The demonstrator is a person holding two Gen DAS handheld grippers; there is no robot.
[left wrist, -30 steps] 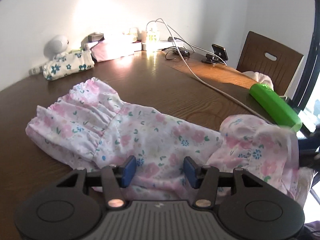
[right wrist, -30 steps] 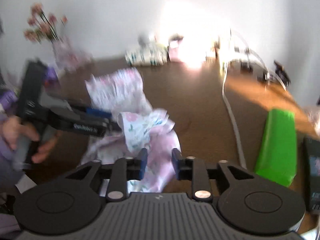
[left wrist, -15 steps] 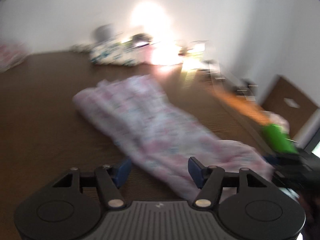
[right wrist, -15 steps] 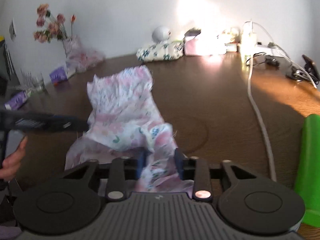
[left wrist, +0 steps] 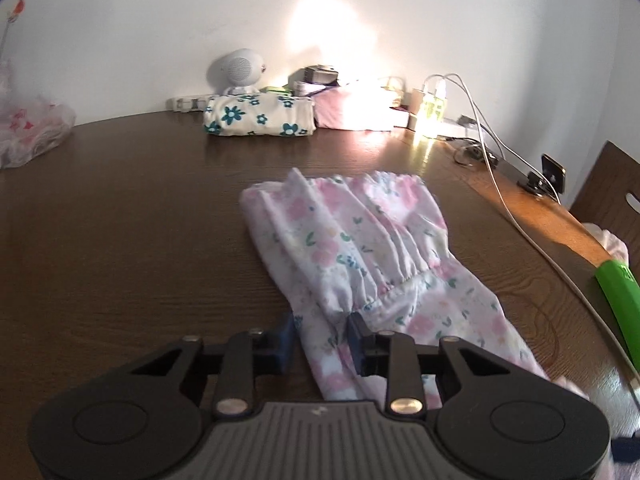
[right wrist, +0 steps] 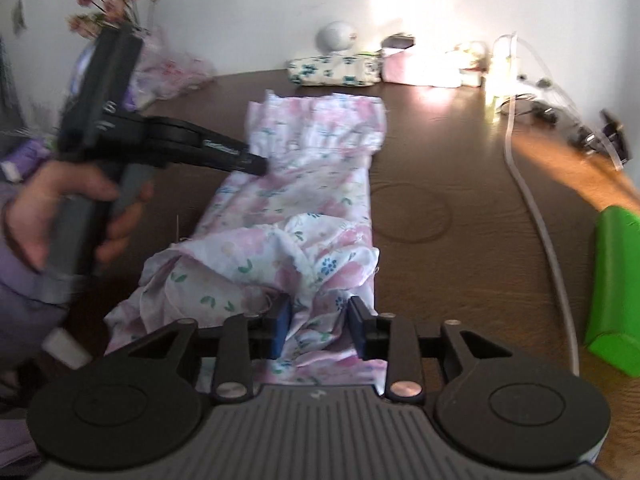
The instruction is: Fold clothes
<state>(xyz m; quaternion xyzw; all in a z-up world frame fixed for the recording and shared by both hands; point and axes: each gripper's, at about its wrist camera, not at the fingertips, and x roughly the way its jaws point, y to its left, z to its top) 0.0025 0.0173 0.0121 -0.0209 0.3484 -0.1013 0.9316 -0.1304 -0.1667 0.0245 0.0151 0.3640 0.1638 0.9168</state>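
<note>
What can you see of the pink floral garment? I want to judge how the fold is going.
The pink floral garment is thin white cotton-like cloth printed with pink flowers and small green leaves, gathered at a seam across it. It lies lengthwise on the brown wooden table, far end flat, near end bunched and rumpled. The left gripper has cloth between its jaws at one edge; the right gripper has the bunched near end between its jaws.

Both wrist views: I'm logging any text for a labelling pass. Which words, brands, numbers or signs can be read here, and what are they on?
None can be read.
Left hand-held gripper: pale lettering on its arm in the right wrist view, too blurred to read.
Each gripper body: a small pale mark on the ribbed centre in its own wrist view, too small to read.
Floral garment, green object, speaker: no text visible.
</note>
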